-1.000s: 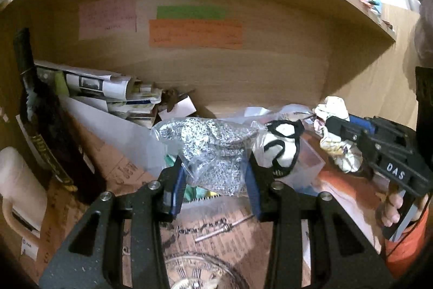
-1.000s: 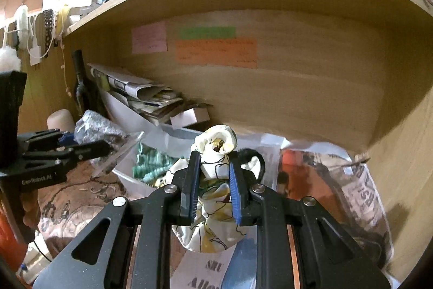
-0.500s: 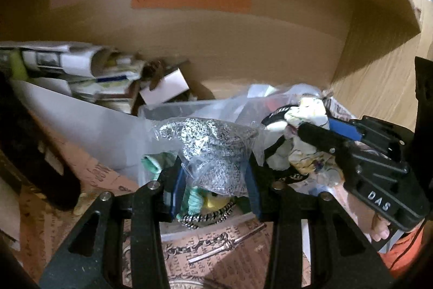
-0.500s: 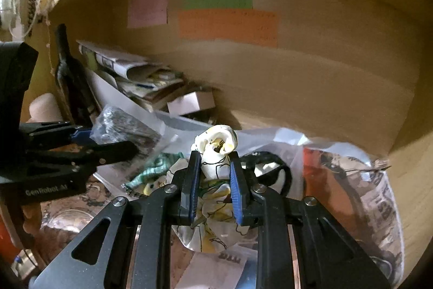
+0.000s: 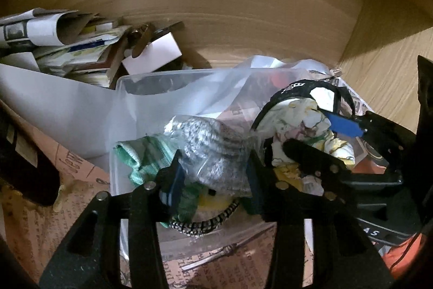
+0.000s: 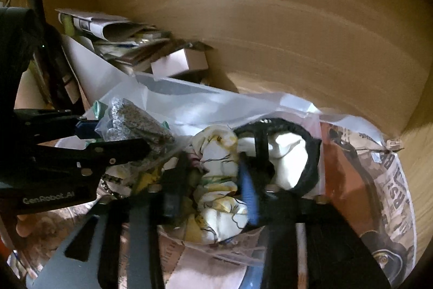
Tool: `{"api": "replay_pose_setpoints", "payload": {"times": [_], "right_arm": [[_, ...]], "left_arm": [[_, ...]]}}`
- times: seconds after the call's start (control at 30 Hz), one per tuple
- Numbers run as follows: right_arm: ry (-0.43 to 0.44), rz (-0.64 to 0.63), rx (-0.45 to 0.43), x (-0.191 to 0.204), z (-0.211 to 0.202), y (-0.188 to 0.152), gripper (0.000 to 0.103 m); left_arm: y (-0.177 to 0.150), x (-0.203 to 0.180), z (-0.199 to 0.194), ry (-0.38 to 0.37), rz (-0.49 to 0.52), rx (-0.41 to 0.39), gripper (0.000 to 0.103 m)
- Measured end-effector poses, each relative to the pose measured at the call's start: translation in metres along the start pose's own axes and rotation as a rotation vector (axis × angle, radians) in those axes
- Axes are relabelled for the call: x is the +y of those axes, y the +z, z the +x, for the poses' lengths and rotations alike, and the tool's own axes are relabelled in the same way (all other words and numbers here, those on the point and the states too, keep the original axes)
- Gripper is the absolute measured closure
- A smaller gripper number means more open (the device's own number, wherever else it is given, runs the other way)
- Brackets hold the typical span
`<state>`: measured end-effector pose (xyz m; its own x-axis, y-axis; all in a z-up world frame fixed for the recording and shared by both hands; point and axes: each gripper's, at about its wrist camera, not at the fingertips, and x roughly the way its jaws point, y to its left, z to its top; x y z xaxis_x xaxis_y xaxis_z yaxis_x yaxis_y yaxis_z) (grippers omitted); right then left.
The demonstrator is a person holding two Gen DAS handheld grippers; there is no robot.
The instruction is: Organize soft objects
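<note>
Two hand-held grippers crowd one clear plastic bin (image 5: 162,77). The left hand-held gripper (image 5: 213,180) clamps a bagged grey knit (image 5: 213,142) over it; just right, the right hand-held gripper (image 6: 211,194) pinches a floral cloth (image 6: 216,180). The shelf's back wall is close ahead.

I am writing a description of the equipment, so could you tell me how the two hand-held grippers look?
Both are matte black, angular frames with silver rivets and slotted cut-outs. The left hand-held gripper has blue pads on its fingers and white "GenRobot.AI" lettering on its side. The right hand-held gripper also shows a blue pad; white letters ending in "AS" mark its body. A bare finger shows under the left one; no cables visible.
</note>
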<state>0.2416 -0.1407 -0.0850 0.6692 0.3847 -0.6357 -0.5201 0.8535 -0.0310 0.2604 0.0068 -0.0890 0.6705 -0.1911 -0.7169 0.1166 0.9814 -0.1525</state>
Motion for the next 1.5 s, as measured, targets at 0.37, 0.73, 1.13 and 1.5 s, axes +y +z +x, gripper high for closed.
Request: {"api": "replay_pose_setpoints", "payload": {"times": [0.37, 0.73, 1.13, 1.5], "right_arm": [[-0.006, 0.002, -0.116, 0.002, -0.050, 0.008, 0.037], [-0.013, 0.009, -0.374, 0.011, -0.153, 0.007, 0.023], [-0.026, 0.071, -0.524, 0.013, -0.208, -0.013, 0.002], [-0.022, 0.063, -0.535, 0.021, -0.219, -0.026, 0.000]], "left_arm": [[-0.004, -0.010, -0.068, 0.028, 0.023, -0.171, 0.042], [-0.024, -0.030, -0.168, 0.073, 0.044, -0.434, 0.032], [-0.061, -0.051, -0.230, 0.129, 0.066, -0.598, 0.008], [-0.073, -0.058, -0.241, 0.123, 0.060, -0.624, 0.001]]}}
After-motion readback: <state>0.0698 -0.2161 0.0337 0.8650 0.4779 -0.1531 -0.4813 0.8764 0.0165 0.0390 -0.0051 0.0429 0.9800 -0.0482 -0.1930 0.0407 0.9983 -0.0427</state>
